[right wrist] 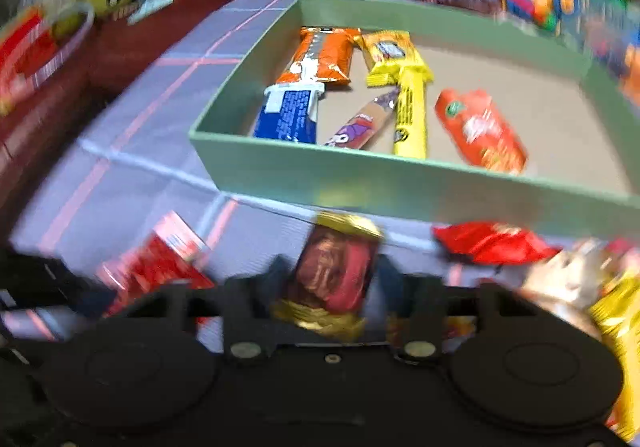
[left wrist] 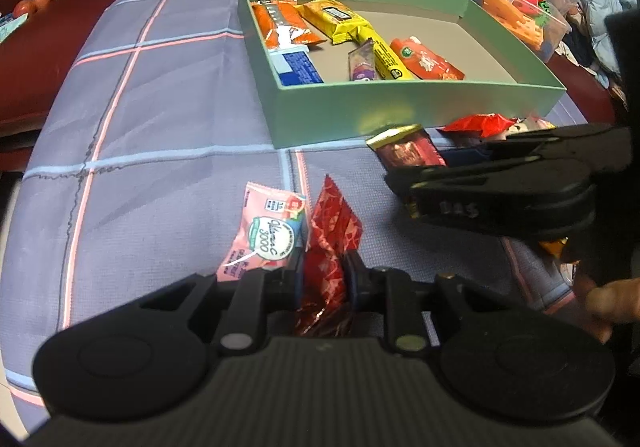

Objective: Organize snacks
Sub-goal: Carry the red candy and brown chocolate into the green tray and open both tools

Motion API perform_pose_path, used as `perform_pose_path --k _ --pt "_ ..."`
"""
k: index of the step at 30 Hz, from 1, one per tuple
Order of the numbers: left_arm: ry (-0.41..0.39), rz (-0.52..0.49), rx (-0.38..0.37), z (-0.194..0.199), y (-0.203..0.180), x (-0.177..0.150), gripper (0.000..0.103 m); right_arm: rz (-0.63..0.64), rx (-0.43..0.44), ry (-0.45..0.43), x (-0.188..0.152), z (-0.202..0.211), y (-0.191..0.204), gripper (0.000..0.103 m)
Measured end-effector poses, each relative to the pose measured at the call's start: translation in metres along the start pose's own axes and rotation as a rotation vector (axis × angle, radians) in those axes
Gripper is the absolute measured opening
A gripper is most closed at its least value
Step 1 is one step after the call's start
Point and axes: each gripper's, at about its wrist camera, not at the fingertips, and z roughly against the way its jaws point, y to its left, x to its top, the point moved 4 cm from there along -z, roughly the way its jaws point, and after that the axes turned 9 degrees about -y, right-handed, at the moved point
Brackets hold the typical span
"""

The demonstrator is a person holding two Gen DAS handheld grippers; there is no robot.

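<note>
Clamping red foil sachet, left gripper; right gripper grips gold-ended candy. Green box wall just ahead; pink vitamin sachet sharp only in left view.

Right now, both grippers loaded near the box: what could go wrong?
1. The left gripper pinches the red foil packet by its lower part; the tall end may flop or snag the green box wall.
2. The right gripper holds the red-and-gold snack close to that wall; it could clip it.
3. The grippers sit close and might collide.
</note>
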Motion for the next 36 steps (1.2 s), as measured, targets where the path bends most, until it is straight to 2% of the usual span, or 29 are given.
perform_pose_path --k 5,13,18,22,29,36 --pt "-0.015 -0.008 0.002 0.004 -0.003 0.003 0.021 -0.059 0.024 0.023 0.0 0.007 -0.01 0.034" --pt "-0.052 -0.016 -0.018 0.023 -0.009 0.015 0.021 -0.111 0.095 -0.007 0.003 0.031 -0.018 0.034" --pt "-0.121 -0.001 -0.037 0.045 -0.006 0.04 0.02 -0.149 0.148 -0.059 0.015 0.057 -0.027 0.034" --pt "-0.17 0.008 -0.033 0.048 -0.006 0.07 0.021 -0.208 0.149 -0.128 0.038 0.072 -0.047 0.034" --pt "-0.222 0.004 -0.013 0.021 -0.012 0.128 0.021 -0.328 0.103 -0.168 0.074 0.056 -0.088 0.034" --pt "-0.193 0.009 0.011 -0.027 -0.014 0.159 0.021 -0.4 0.087 -0.137 0.082 0.026 -0.115 0.034"
